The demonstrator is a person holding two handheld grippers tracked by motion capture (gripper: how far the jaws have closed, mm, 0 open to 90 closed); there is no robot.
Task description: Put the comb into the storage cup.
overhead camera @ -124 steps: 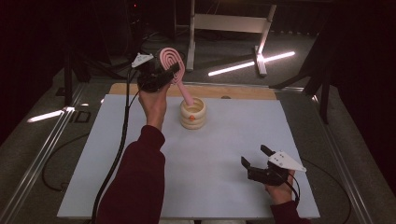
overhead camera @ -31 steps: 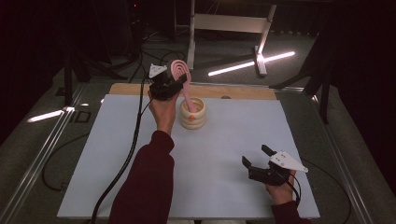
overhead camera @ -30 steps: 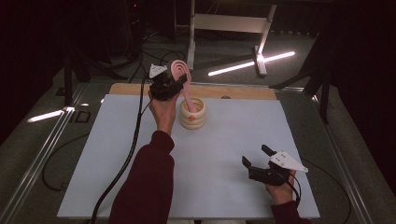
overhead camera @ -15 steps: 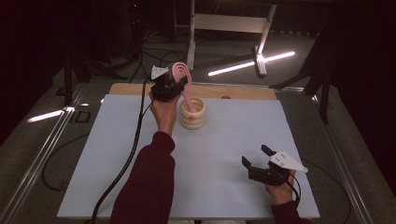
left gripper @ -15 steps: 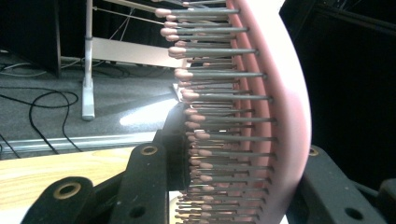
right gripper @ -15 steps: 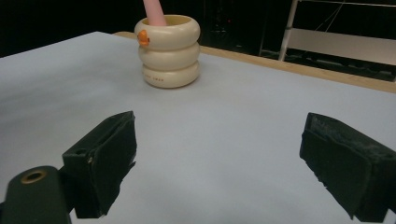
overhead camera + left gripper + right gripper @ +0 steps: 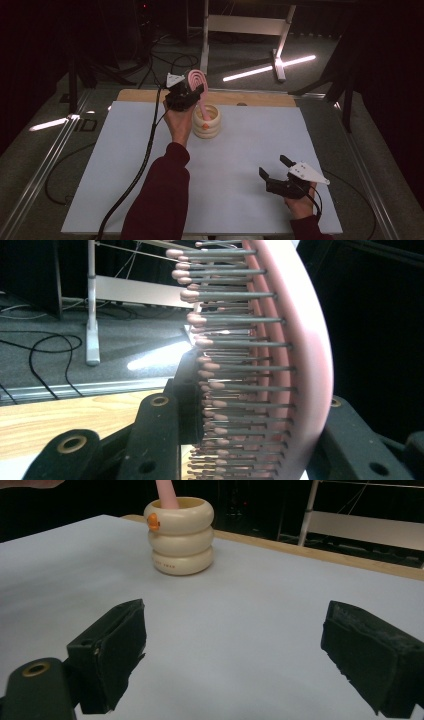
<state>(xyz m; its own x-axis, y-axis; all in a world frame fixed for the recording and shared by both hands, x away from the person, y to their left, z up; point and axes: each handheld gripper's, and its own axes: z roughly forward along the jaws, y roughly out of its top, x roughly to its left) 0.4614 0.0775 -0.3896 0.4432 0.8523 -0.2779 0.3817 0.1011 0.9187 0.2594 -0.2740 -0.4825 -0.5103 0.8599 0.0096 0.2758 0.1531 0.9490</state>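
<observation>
A pink hairbrush (image 7: 197,82) stands upright with its handle (image 7: 167,493) down inside a cream ringed holder (image 7: 206,121) at the far middle of the white mat. My left gripper (image 7: 187,95) is shut on the brush's head, above the holder. In the left gripper view the brush's grey pink-tipped bristles (image 7: 235,370) and curved pink back sit between the black jaws. My right gripper (image 7: 274,168) rests low near the mat's front right corner, open, with nothing between its pads (image 7: 117,647). It faces the holder (image 7: 180,535).
The white mat (image 7: 125,170) lies on a wooden table whose edge (image 7: 260,99) shows behind the holder. A black cable (image 7: 142,165) trails from the left gripper across the mat's left side. A metal stand (image 7: 245,25) and loose cables lie on the floor beyond.
The left gripper has carried the brush rightward from left of the holder and lowered its handle into the holder. Over the last second it barely shifted. The right gripper stayed put.
</observation>
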